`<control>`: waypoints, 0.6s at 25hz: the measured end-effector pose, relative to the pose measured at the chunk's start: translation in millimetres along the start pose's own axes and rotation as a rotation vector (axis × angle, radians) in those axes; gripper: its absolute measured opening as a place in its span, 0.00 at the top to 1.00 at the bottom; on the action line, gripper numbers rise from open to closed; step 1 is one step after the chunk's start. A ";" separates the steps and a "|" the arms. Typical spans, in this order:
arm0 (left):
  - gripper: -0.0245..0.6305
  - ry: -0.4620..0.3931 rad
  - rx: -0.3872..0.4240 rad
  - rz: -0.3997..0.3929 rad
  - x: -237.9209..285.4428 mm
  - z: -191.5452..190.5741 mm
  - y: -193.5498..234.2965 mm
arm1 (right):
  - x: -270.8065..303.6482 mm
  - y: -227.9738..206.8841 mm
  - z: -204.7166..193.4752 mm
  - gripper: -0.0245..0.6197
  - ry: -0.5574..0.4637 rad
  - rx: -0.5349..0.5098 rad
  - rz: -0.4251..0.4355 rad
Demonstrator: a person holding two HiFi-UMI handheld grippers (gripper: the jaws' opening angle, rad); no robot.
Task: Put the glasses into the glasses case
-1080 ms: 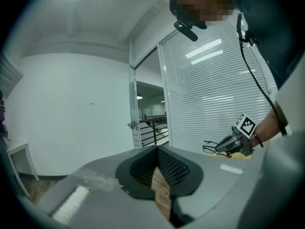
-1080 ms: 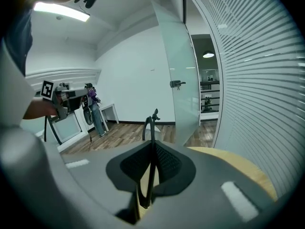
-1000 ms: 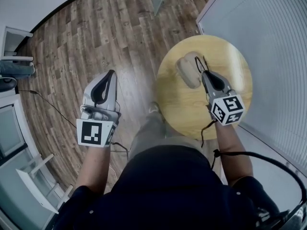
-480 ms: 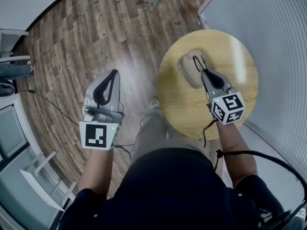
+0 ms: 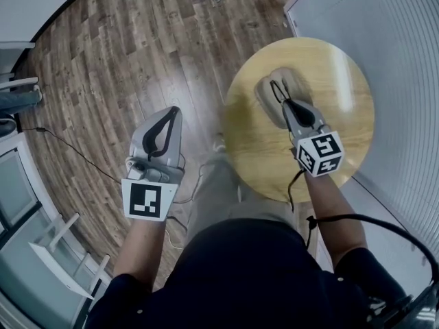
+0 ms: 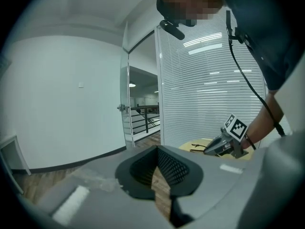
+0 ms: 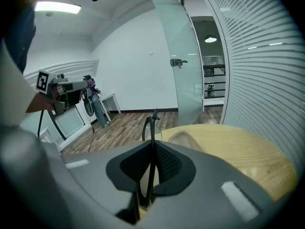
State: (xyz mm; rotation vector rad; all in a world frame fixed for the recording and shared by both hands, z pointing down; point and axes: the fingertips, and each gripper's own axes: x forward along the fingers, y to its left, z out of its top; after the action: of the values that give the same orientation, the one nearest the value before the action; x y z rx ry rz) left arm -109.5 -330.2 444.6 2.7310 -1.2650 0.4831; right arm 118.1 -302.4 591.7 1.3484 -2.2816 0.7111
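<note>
A beige glasses case (image 5: 266,100) lies open on the round wooden table (image 5: 339,81). My right gripper (image 5: 286,105) is shut on the black-framed glasses (image 5: 277,89) and holds them just over the case. In the right gripper view the glasses (image 7: 149,128) stand on edge between the jaws, with the case (image 7: 184,139) right behind them. My left gripper (image 5: 171,112) hangs over the wooden floor, left of the table, shut and empty. The left gripper view shows the right gripper (image 6: 223,145) over the table edge (image 6: 200,143).
A slatted blind wall (image 5: 405,81) runs close along the table's right side. A black cable (image 5: 68,149) crosses the floor at the left, near white furniture (image 5: 62,262). The person's leg (image 5: 219,190) stands between the two grippers.
The left gripper has drifted right and a little nearer the body. The right gripper has shifted slightly with the glasses and stays over the case.
</note>
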 end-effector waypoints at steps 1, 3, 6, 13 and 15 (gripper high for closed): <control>0.96 0.009 0.002 0.000 0.5 -4.9 0.3 | 2.6 -0.4 -4.1 0.92 0.006 0.000 0.001; 0.96 0.028 -0.003 0.005 0.4 -14.4 2.0 | 6.4 -0.7 -11.8 0.92 0.018 0.002 0.003; 0.96 0.040 -0.015 0.013 2.0 -21.1 6.9 | 11.0 -2.1 -16.4 0.92 0.028 0.009 0.000; 0.96 0.042 -0.031 0.007 6.2 -23.1 11.2 | 20.1 -4.7 -25.0 0.93 0.057 0.023 -0.020; 0.96 0.043 -0.033 0.004 7.1 -23.0 12.6 | 24.3 -5.5 -28.6 0.92 0.071 0.026 -0.023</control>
State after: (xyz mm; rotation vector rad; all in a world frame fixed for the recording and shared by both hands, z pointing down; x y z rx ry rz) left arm -120.4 -338.6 468.0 2.6770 -1.2565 0.5138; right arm 114.0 -304.0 629.4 1.3369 -2.2051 0.7718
